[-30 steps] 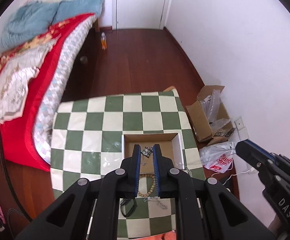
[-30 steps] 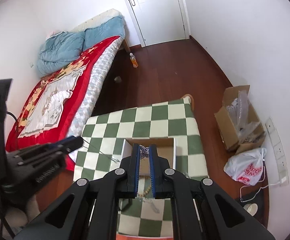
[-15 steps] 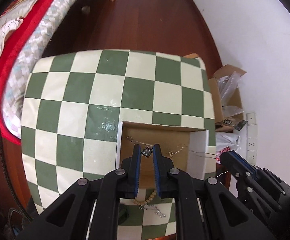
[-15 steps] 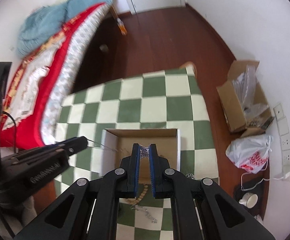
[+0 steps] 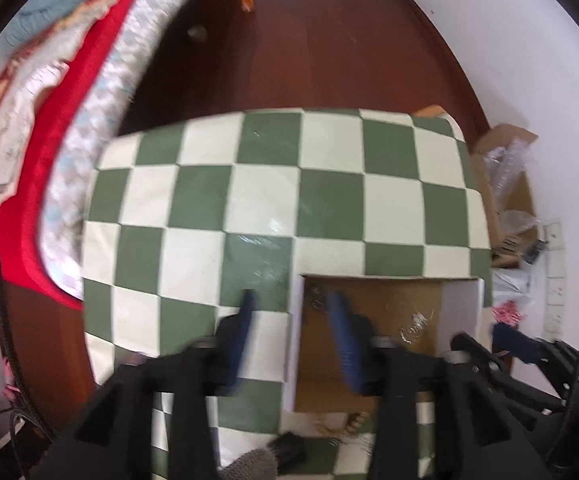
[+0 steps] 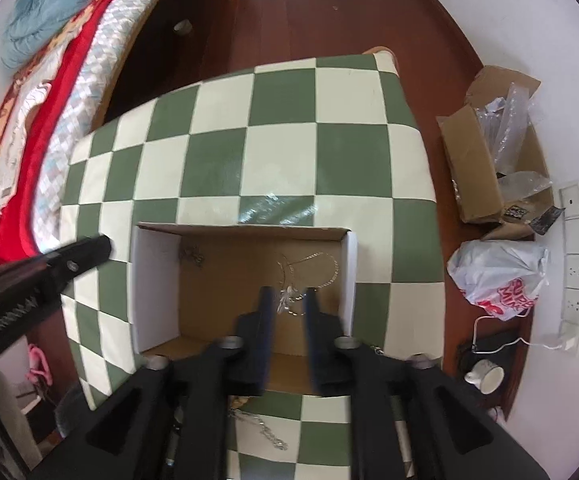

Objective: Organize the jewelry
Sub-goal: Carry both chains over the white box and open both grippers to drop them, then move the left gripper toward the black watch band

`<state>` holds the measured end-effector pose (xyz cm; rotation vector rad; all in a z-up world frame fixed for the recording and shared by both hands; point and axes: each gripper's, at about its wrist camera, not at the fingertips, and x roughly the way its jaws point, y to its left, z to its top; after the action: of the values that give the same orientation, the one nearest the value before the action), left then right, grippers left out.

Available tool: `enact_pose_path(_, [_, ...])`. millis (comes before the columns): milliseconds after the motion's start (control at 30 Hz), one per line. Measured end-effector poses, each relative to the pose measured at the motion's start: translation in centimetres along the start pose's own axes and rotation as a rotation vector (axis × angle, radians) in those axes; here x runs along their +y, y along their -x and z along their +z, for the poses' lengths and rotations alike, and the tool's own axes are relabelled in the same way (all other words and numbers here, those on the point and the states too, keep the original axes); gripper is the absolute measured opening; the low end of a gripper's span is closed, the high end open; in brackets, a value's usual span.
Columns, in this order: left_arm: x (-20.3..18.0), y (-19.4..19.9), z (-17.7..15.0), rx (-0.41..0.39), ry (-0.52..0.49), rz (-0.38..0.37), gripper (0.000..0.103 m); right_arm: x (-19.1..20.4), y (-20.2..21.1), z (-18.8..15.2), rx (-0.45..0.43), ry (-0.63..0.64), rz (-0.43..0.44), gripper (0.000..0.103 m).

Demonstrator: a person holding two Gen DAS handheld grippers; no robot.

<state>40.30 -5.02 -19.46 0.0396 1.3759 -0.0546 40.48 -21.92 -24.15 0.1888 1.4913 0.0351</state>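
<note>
Silver chain (image 6: 309, 266) in cardboard box (image 6: 155, 280); both tongs (image 6: 287, 304) (image 5: 291, 308) spread

My left tongs (image 5: 291, 304) are spread wide apart, gripping nothing. My right tongs (image 6: 287, 302) are parted too, fingers angled downward.

Necklace (image 6: 309, 268) in box (image 6: 157, 276) — on table (image 6: 281, 152).

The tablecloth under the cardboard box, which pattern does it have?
Green and cream checks on the tablecloth, clearest in the right wrist view.
</note>
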Motion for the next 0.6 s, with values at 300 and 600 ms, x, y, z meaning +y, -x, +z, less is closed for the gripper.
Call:
enact_pose_path(300, [1.8, 0.6, -2.6, -0.117, 0.001, 0.094, 0.103, -1.0, 0.0, -2.3, -0.014, -0.022, -0.083, 0.098])
enact_pose_path(600, [3.1, 1.6, -7.8, -0.229, 0.017, 0.115, 0.103, -0.5, 0.0, -6.8, -0.118, -0.002, -0.150, 0.102])
